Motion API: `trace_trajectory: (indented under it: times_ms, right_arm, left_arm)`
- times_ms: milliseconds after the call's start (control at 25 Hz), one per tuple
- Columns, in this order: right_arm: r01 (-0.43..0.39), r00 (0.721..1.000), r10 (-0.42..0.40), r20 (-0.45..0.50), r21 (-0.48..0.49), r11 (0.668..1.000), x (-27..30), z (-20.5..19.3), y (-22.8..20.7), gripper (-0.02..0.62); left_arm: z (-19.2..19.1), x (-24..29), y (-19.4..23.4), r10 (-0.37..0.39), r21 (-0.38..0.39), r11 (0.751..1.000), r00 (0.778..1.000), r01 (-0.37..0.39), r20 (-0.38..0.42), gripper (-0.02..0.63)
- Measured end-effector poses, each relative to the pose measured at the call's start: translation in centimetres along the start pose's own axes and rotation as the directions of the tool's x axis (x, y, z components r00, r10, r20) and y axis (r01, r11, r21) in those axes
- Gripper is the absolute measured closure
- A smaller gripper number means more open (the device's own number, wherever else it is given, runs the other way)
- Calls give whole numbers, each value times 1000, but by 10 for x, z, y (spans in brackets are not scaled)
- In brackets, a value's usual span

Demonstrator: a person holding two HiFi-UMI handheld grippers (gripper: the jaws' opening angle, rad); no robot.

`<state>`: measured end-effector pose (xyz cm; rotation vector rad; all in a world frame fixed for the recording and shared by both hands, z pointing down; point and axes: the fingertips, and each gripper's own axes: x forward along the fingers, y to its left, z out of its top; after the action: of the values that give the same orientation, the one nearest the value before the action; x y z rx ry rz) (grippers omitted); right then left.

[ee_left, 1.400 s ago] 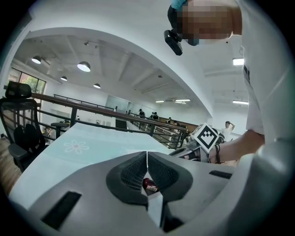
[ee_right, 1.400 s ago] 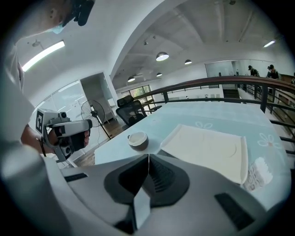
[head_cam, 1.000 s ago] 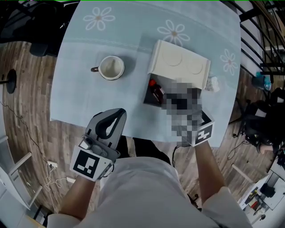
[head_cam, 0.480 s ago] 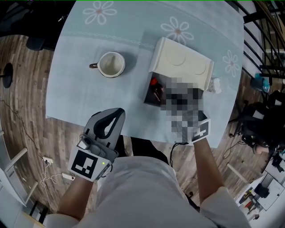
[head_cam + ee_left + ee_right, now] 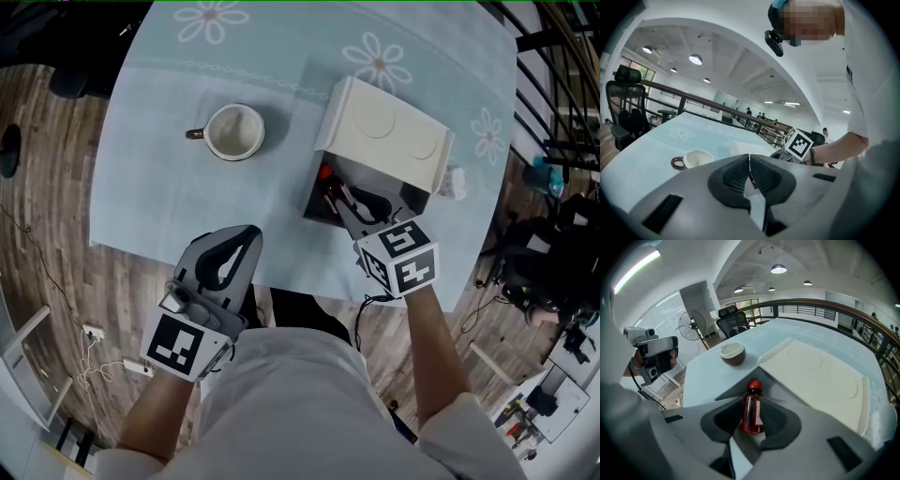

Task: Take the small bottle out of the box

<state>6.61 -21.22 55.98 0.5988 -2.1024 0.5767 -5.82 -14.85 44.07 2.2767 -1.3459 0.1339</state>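
A small bottle (image 5: 329, 194) of red liquid with a red cap lies inside the dark open box (image 5: 313, 202), whose white lid (image 5: 384, 136) stands raised behind it. My right gripper (image 5: 349, 200) reaches down into the box. In the right gripper view the bottle (image 5: 752, 411) lies between the two dark pads, cap pointing away, and the jaws of the right gripper (image 5: 753, 401) are opening around it. My left gripper (image 5: 246, 236) hovers shut and empty over the table's near edge, left of the box; in its own view the left gripper (image 5: 749, 161) has its pads together.
A white mug (image 5: 234, 132) with a brown handle stands on the pale blue flowered tablecloth (image 5: 178, 197), left of the box. A small crumpled white thing (image 5: 454, 181) lies by the lid's right end. Wooden floor surrounds the table; railings run along the right.
The right gripper's marker cube has shifted slightly up and left toward the box. The left gripper has stayed in place.
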Motion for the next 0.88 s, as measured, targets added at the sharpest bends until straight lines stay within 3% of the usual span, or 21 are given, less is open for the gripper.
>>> trace_trajectory:
  times_ms: [440,760,880]
  right_arm:
    - [-37,996,36,-87,-3,999,19,-12,3,380]
    - [-23,991,19,-132,-27,999,32,-17,-5,362]
    - [-31,989,26,-145,-37,999,38,-20,-3,362]
  left_arm:
    - [-7,-1,6,8,-16,1000,1000,-8,-3,584]
    - [-16,0,11,11,-19,1000,1000,-11,-17,584]
    - [-11,3,10,2,-22,1000,1000,-2,14,584]
